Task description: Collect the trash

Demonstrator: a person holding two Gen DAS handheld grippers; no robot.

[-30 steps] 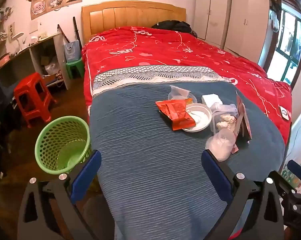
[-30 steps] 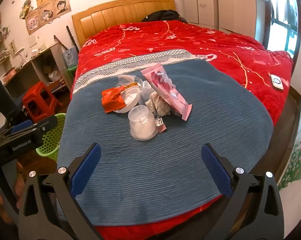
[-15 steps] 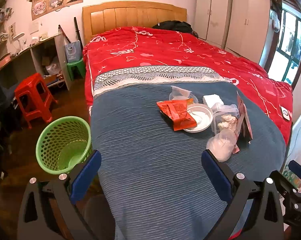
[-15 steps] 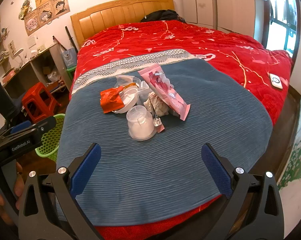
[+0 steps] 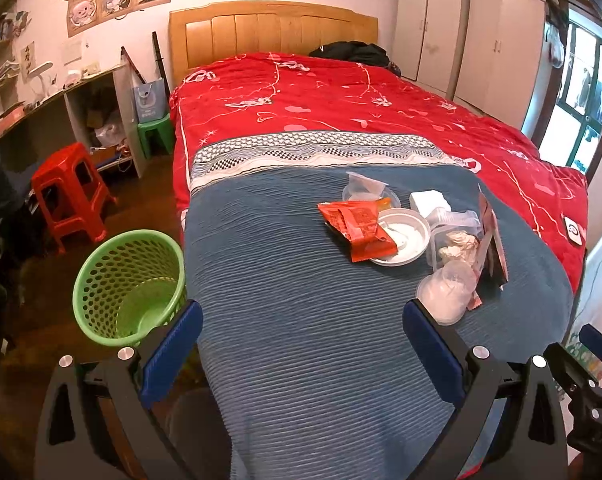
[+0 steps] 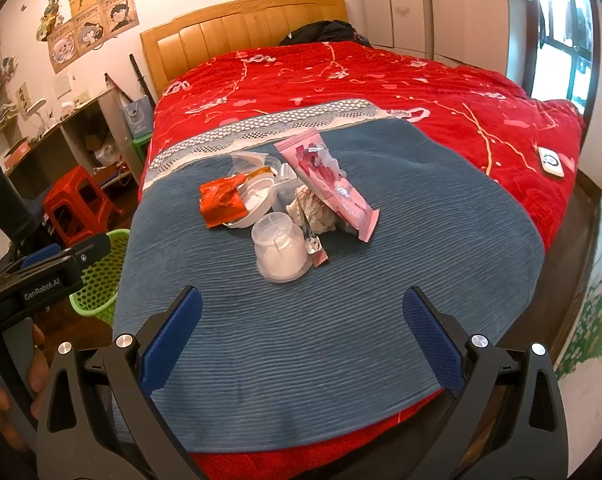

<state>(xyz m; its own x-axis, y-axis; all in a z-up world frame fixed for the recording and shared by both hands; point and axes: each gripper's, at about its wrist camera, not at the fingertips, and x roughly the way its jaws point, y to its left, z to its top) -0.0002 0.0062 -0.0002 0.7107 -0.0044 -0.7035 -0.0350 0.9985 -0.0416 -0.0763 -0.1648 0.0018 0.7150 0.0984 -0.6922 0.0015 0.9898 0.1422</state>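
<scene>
A pile of trash lies on the blue blanket (image 5: 293,312) at the foot of the bed: a red wrapper (image 5: 357,226) (image 6: 223,200) over a white lid (image 5: 405,236), a clear plastic cup (image 5: 447,294) (image 6: 281,248), a crumpled tissue (image 5: 459,246) (image 6: 315,212) and a pink wrapper (image 6: 331,182) (image 5: 493,236). A green mesh bin (image 5: 129,284) (image 6: 101,276) stands on the floor left of the bed. My left gripper (image 5: 301,344) is open and empty, near the bed's foot, short of the pile. My right gripper (image 6: 301,332) is open and empty, the cup just beyond it.
A red stool (image 5: 67,196) and a desk (image 5: 61,96) stand left of the bed. A small white device (image 6: 551,162) lies on the red cover (image 6: 381,80) at the right. Wardrobes (image 5: 469,36) line the far wall. The left gripper's body (image 6: 45,276) shows at the right view's left edge.
Both grippers have crept slightly forward toward the pile, with the cup now a little nearer in the right wrist view. Both stay open and the trash has not moved.
</scene>
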